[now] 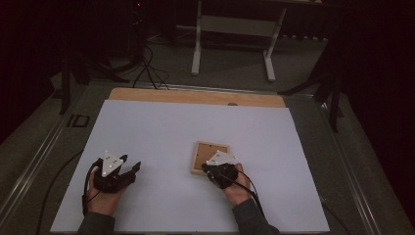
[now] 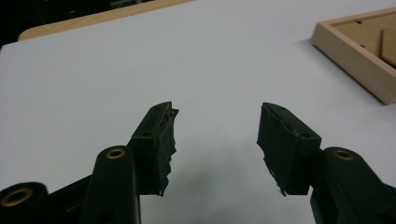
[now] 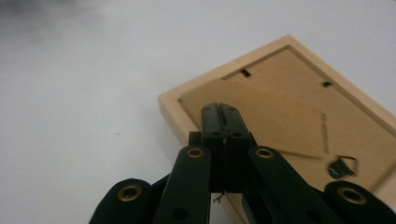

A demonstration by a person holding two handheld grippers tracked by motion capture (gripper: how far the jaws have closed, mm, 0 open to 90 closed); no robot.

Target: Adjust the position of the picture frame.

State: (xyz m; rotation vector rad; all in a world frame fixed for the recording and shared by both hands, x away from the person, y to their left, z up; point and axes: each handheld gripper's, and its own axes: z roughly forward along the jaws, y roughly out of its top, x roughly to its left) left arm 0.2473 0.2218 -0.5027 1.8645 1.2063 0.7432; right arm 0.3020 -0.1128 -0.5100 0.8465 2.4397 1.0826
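Wooden picture frame face down, under closed right claw tips

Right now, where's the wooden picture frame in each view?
High view: the wooden picture frame lies face down right of centre on the white sheet, at the tip of the right hand-held gripper.
Left gripper view: its corner sits at the right edge, upper part.
Right gripper view: it runs from centre to right, behind the shut jaws.
Shared landmark: the white sheet.
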